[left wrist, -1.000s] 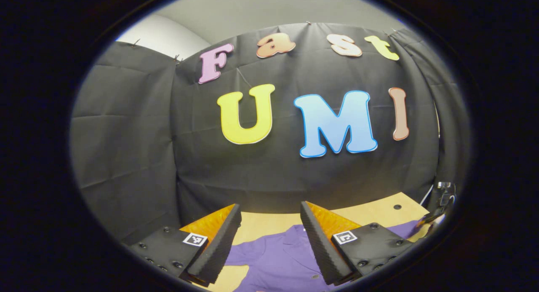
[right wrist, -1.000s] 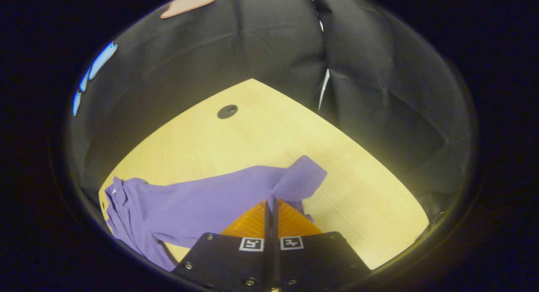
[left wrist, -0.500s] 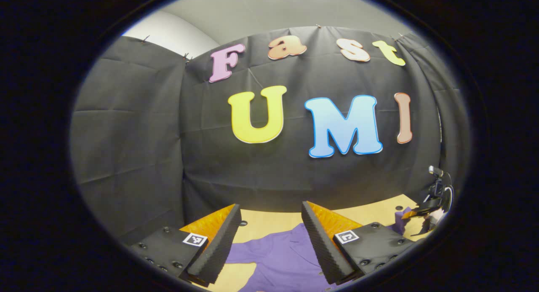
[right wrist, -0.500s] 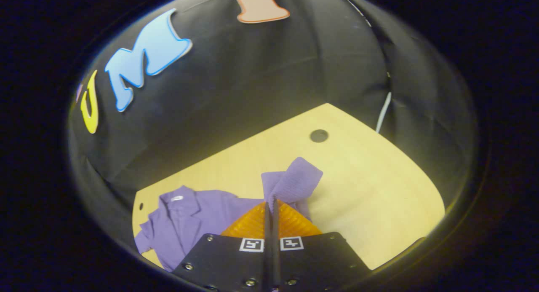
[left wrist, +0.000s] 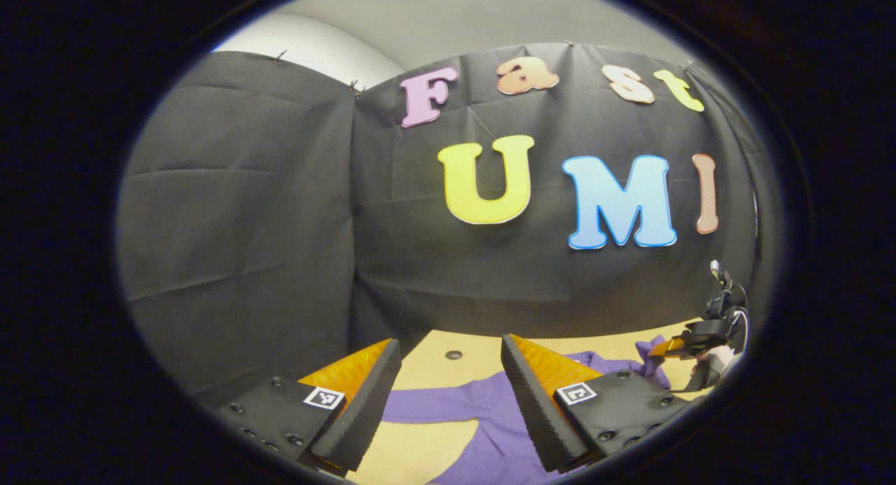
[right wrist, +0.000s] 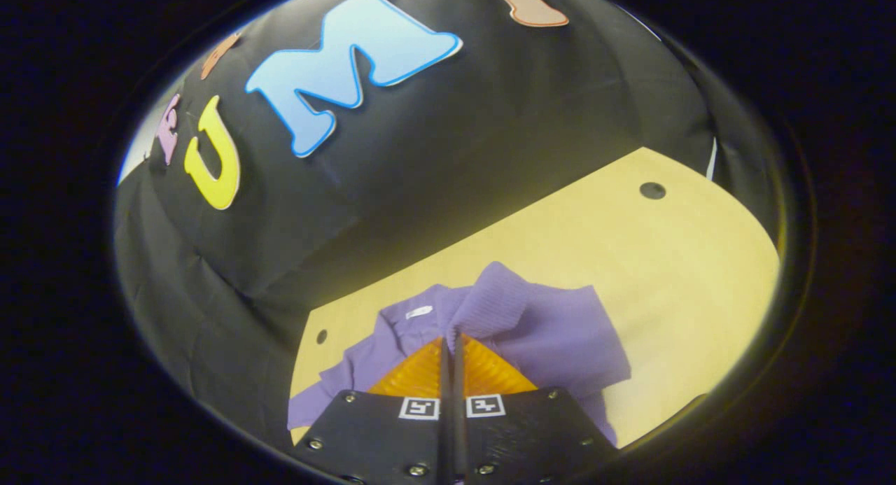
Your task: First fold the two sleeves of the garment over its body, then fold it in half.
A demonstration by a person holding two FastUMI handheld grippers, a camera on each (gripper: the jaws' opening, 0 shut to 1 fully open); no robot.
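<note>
Pale wooden tabletop [right wrist: 651, 261] backed by black cloth wall [left wrist: 238, 212]. Purple knit garment [right wrist: 553, 338] lies spread on it. Right gripper [right wrist: 451, 334]: jaws clamped on the ribbed purple sleeve cuff [right wrist: 490, 306], held over the body. Left gripper [left wrist: 448, 394]: jaws wide apart, above the garment [left wrist: 448, 404].

I see the garment [right wrist: 546, 331] as soft purple cloth, its cuff finely ribbed knit, matt all over. The surface [right wrist: 630, 261] looks like pale wood laminate, smooth with a faint sheen. On my left gripper [left wrist: 448, 401] the finger pads [left wrist: 364, 415] are ridged black foam over translucent orange plastic. The right gripper [right wrist: 451, 345] has matt black plates with metal screws.
</note>
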